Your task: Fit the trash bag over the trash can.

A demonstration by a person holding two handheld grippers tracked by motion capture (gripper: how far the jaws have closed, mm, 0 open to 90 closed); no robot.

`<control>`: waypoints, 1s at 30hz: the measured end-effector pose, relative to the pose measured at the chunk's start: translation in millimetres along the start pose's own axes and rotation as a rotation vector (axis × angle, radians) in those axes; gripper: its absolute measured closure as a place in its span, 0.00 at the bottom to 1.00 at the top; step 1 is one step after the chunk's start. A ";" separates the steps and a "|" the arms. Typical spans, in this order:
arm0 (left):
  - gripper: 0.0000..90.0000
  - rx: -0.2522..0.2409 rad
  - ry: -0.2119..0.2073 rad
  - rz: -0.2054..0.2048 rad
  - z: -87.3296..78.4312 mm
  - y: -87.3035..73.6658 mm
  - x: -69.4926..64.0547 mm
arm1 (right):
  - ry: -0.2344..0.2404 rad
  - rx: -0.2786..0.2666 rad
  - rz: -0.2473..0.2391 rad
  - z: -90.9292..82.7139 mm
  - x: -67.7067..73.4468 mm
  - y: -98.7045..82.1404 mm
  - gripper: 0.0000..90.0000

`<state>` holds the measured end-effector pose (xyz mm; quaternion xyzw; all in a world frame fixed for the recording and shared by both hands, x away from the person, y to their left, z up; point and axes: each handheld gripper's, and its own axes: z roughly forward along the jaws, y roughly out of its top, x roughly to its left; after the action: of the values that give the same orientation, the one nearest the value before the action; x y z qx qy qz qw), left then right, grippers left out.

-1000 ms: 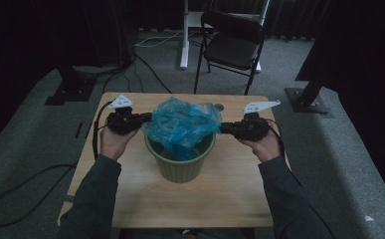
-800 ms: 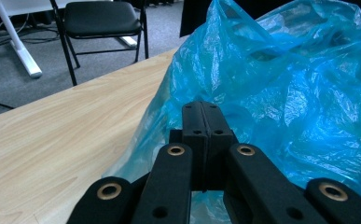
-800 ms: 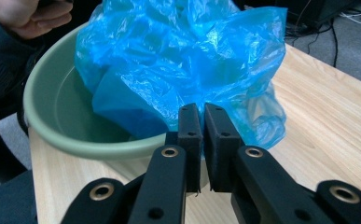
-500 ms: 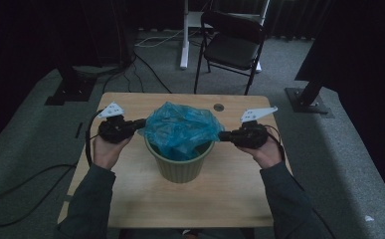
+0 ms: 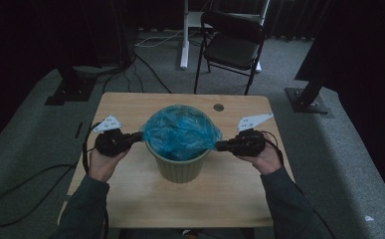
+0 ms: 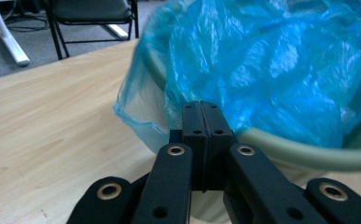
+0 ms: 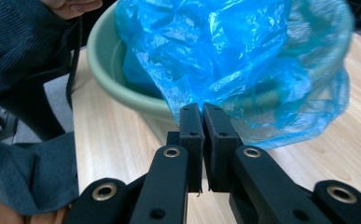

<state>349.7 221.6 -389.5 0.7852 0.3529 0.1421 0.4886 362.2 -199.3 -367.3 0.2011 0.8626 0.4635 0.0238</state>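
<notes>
Bin interior hidden under crumpled blue bag [image 5: 181, 132]; green bin [image 5: 178, 168] stands mid-table [image 5: 130, 199], bag edge draped over its rim on both sides. Chair [image 5: 232, 47] and cables on floor behind, round hole [image 5: 218, 107] in tabletop. Left gripper [image 5: 139, 137] jaws clamped on bag edge at left rim; right gripper [image 5: 220, 146] jaws pinched on bag film at right rim

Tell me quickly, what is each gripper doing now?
Left gripper: shut on the blue bag.
Right gripper: shut on the blue bag, opposite side.
</notes>
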 end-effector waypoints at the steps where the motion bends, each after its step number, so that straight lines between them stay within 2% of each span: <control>1: 1.00 -0.002 -0.011 -0.006 -1.0 -1.6 -0.7 | 0.005 0.005 -0.007 0.6 0.8 -0.5 0.96; 8: 1.00 0.004 -0.033 -0.007 -3.6 -12.6 -6.4 | 0.028 0.028 -0.038 7.0 7.0 -2.0 0.97; 10: 1.00 0.015 -0.045 -0.007 -4.1 -14.5 -8.1 | 0.026 0.028 -0.038 8.1 7.8 -2.3 0.97; 14: 1.00 0.032 -0.042 0.009 -1.6 -15.0 -13.2 | 0.029 0.027 -0.040 10.3 8.6 -2.3 0.96; 18: 1.00 0.021 -0.051 -0.004 1.7 -17.3 -14.0 | 0.031 0.025 -0.039 10.3 8.5 -2.2 0.96; 23: 1.00 0.029 -0.050 0.007 6.8 -18.9 -18.2 | 0.042 0.014 -0.040 10.8 7.7 -1.4 0.97; 27: 1.00 0.023 -0.069 0.003 6.9 -23.2 -21.1 | 0.053 0.011 -0.037 11.2 8.0 -2.1 0.96; 30: 1.00 0.052 -0.071 0.015 12.1 -29.5 -25.1 | 0.062 0.014 -0.046 12.4 10.0 -2.8 0.97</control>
<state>326.5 204.3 -417.9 0.8047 0.3331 0.1089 0.4792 355.0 -187.2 -375.2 0.1669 0.8705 0.4630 0.0062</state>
